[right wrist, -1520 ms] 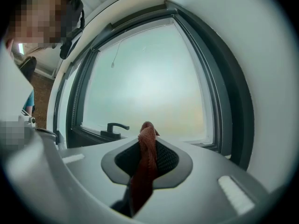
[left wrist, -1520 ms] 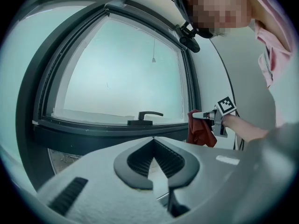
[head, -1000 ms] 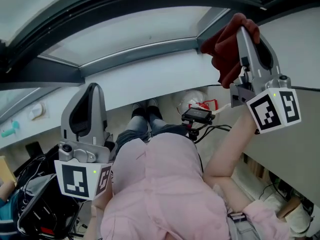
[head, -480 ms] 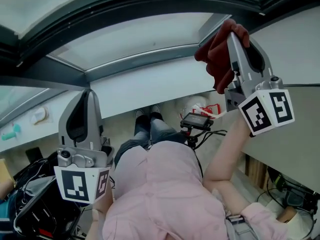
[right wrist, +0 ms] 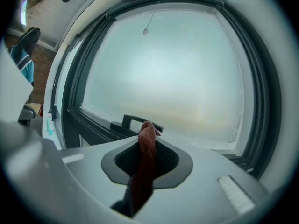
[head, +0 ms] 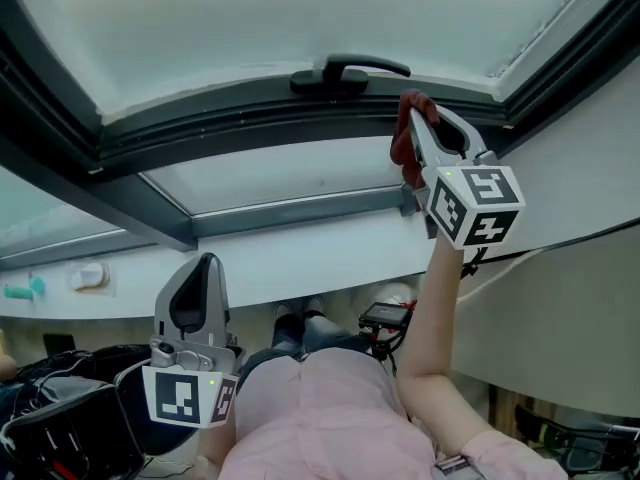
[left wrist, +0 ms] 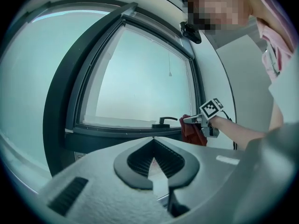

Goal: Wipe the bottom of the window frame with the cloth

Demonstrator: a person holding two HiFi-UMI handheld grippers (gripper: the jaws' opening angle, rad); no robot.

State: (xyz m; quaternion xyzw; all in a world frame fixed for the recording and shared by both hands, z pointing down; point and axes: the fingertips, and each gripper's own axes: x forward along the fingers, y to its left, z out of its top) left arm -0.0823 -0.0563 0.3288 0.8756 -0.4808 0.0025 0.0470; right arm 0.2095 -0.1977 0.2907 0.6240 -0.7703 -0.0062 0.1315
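In the head view the right tongs [head: 415,113] are seen clenched on the cloth [head: 402,146], which appears to be held against the bottom rail of the window frame [head: 250,120], just right of the handle [head: 345,71]; the left tongs [head: 203,263] are held low, well apart from it. In the left gripper view those tongs are seen drawn together on nothing. In the right gripper view a red fold is pinched between the pads; the cloth is judged light, soft and limp, so a bunched fold is best gripped, with enough left free for pressing to the rail.

Pale frosted window pane [head: 250,28], white wall [head: 590,178]
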